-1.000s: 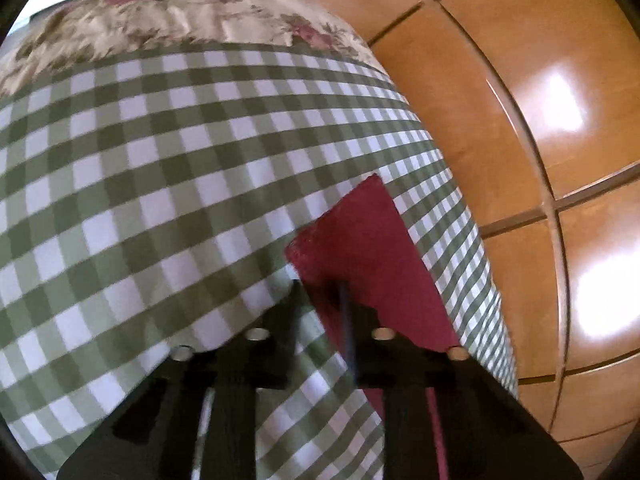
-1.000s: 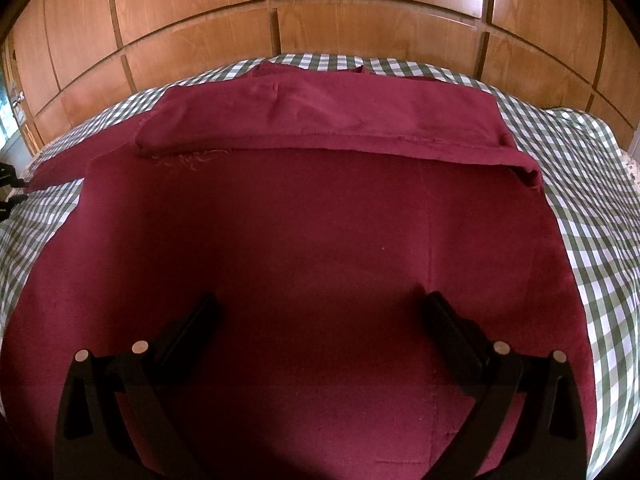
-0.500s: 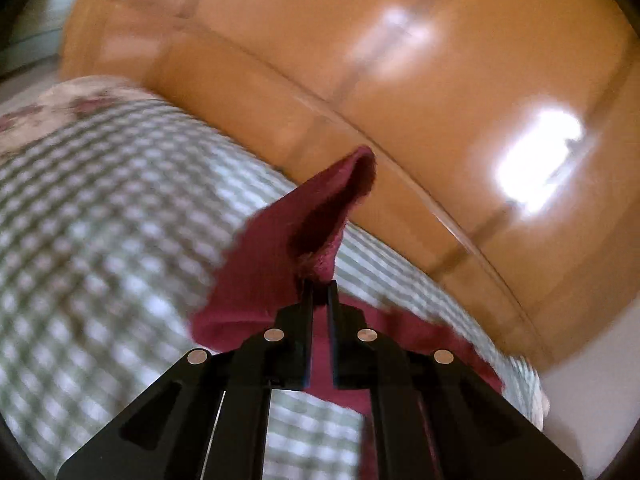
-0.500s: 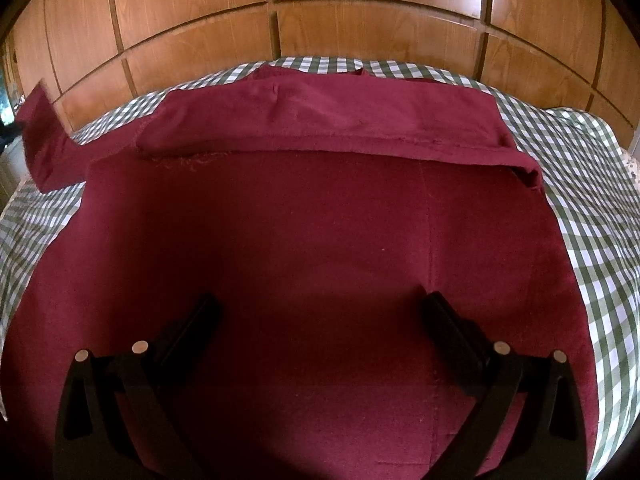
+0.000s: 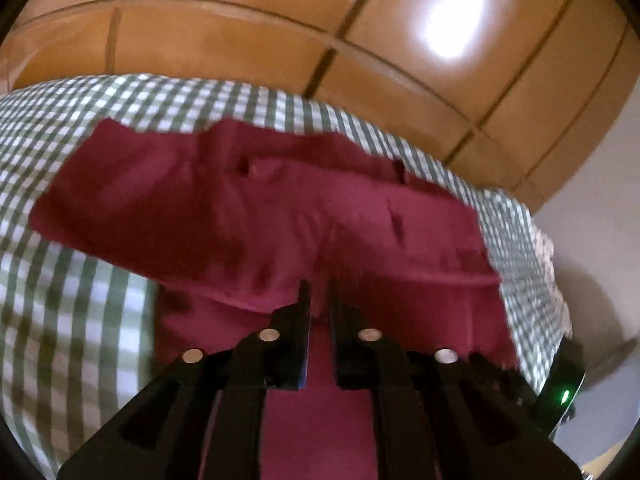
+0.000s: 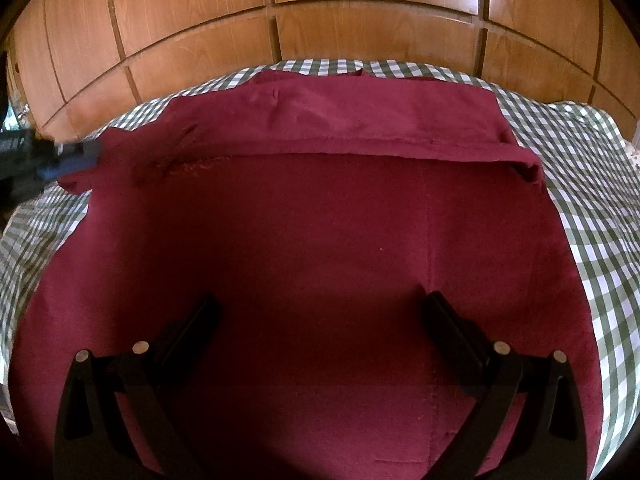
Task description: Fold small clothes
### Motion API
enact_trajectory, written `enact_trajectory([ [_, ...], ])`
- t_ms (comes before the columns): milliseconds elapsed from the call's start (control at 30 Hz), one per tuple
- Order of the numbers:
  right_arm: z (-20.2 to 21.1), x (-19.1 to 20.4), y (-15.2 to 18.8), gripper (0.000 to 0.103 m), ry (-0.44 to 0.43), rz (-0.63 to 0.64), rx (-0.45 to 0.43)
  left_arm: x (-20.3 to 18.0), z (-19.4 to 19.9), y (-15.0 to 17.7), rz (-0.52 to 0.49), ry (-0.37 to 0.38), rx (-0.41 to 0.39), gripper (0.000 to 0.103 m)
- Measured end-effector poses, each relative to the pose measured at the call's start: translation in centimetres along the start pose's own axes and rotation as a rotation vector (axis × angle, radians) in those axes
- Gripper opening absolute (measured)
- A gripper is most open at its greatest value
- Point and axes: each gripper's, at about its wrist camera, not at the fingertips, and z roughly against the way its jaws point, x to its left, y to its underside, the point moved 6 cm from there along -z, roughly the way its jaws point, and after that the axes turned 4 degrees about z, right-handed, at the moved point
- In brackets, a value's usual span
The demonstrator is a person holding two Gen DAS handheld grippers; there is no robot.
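A dark red garment lies spread on the green-and-white checked cloth. Its top part is folded down in a band. My left gripper hangs over the left sleeve, which now lies across the garment. Its jaws are opening, a narrow gap shows between them, and the sleeve's edge sits at the tips without being pinched. The same gripper appears as a dark blur at the left edge of the right wrist view. My right gripper stands wide open just above the garment's lower half, gripping nothing.
Glossy wooden panels rise right behind the checked cloth's far edge. A floral fabric peeks out at the cloth's right end. A dark device with a green light sits at the lower right of the left wrist view.
My left gripper lifted the sleeve end off the checked cloth, swung it rightward over the garment while rolling, and has parted its jaws. The right gripper and the garment body stayed still.
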Motion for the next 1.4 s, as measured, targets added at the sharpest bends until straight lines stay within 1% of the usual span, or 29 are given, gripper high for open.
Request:
enact_trajectory([
  [67,0.1,0.0,-0.5,0.101,-0.015,-0.007,0.031,0.1,0.7,1.1,-0.016,-0.007,-0.009,0.025],
  [100,0.3,0.0,-0.8,0.099,-0.034,-0.028,0.037,0.3,1.3,1.7,-0.028,-0.015,-0.014,0.025],
  [133,0.6,0.0,-1.4,0.094,-0.072,-0.061,0.031,0.7,1.7,2.4,-0.035,-0.023,-0.016,0.025],
  [200,1.1,1.0,-3.2,0.078,-0.190,-0.122,0.022,2.1,2.4,3.5,-0.026,-0.044,-0.022,0.025],
  [233,1.1,2.1,-4.3,0.076,-0.254,-0.133,0.023,2.3,2.8,4.4,-0.015,-0.046,-0.025,0.025],
  [300,0.6,3.9,-5.7,0.068,-0.321,-0.133,0.031,3.0,3.1,5.5,0.023,-0.054,-0.023,0.025],
  [367,-0.9,6.5,-7.3,0.064,-0.387,-0.118,0.062,3.9,3.3,6.3,0.049,-0.066,-0.023,0.025],
  [400,-1.7,7.6,-7.9,0.064,-0.406,-0.113,0.078,4.2,3.4,6.6,0.063,-0.068,-0.025,0.025],
  [467,-4.0,9.6,-9.2,0.062,-0.426,-0.122,0.118,4.7,3.5,7.1,0.080,-0.066,-0.017,0.025],
  [533,-6.8,11.2,-10.2,0.059,-0.440,-0.155,0.180,5.1,3.5,7.6,0.092,-0.065,-0.013,0.025],
  [567,-7.7,11.7,-10.5,0.056,-0.429,-0.161,0.190,5.2,3.6,7.8,0.093,-0.060,-0.012,0.025],
  [633,-8.4,12.6,-11.4,0.042,-0.379,-0.116,0.185,5.2,3.6,8.0,0.089,-0.059,-0.011,0.025],
  [667,-8.3,13.0,-11.7,0.015,-0.361,-0.084,0.188,5.2,3.6,8.0,0.087,-0.059,-0.011,0.025],
  [700,-7.9,13.3,-12.2,0.007,-0.345,-0.048,0.182,5.2,3.6,8.0,0.088,-0.057,-0.010,0.025],
  [733,-7.1,13.3,-12.7,0.007,-0.333,-0.022,0.150,5.2,3.6,7.9,0.090,-0.054,-0.010,0.025],
  [800,-3.6,13.1,-14.8,0.007,-0.302,0.065,0.017,5.2,3.9,7.8,0.093,-0.055,-0.020,0.025],
  [833,-2.4,12.8,-15.5,0.007,-0.293,0.082,-0.020,5.2,3.9,7.6,0.094,-0.062,-0.027,0.025],
  [900,0.9,11.2,-17.5,0.007,-0.259,0.114,-0.125,5.6,4.1,7.0,0.110,-0.081,-0.041,0.025],
  [967,3.2,8.9,-18.5,0.007,-0.226,0.117,-0.187,5.8,4.3,6.3,0.128,-0.090,-0.051,0.025],
  [1000,3.8,8.1,-19.1,0.007,-0.207,0.115,-0.209,6.1,4.3,5.9,0.137,-0.111,-0.054,0.025],
  [1033,4.5,6.4,-19.7,0.007,-0.177,0.106,-0.232,6.3,4.3,5.6,0.143,-0.121,-0.049,0.025],
  [1067,4.8,4.9,-20.1,0.007,-0.155,0.093,-0.243,6.6,4.2,5.2,0.154,-0.129,-0.046,0.025],
  [1200,5.2,-0.9,-19.9,0.007,-0.078,0.018,-0.247,7.4,3.7,4.1,0.183,-0.173,-0.032,0.025],
  [1300,4.1,-5.5,-18.8,0.007,-0.024,-0.056,-0.215,7.3,3.2,3.2,0.180,-0.188,-0.023,0.025],
  [1400,2.3,-9.6,-16.8,0.007,0.025,-0.119,-0.160,6.7,2.4,2.5,0.141,-0.213,-0.009,0.025],
])
